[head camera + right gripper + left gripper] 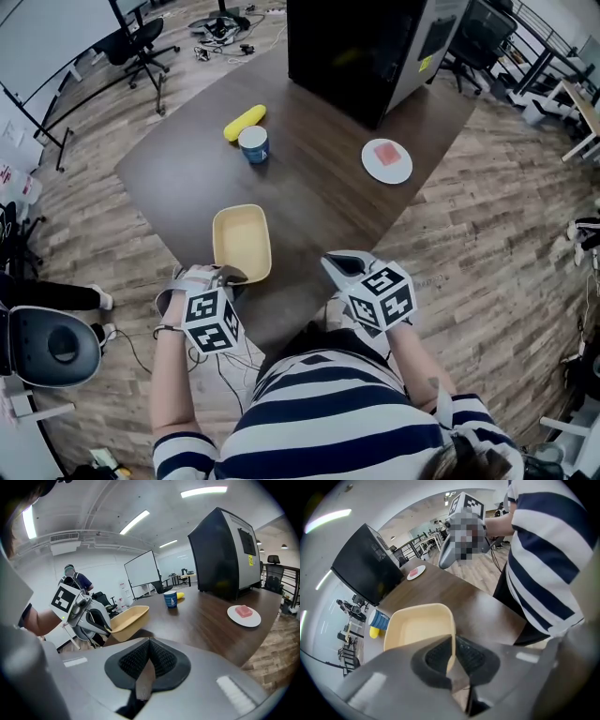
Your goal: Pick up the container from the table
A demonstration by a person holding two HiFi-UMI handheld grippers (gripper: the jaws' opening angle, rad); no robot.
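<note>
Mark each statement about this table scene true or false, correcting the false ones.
1. The left hand-held gripper is shut on the rim of the container. True.
2. The right hand-held gripper holds the blue cup. False: it is shut on nothing; the cup stands apart on the table.
3. The white plate carries a pink item. True.
4. The container is full. False: it is empty.

No legible words or numbers anywhere; yellow sticker on the black cabinet too small to read; white print on the blue cup blurred; only square black-and-white patterns on the left marker cube and right marker cube.
</note>
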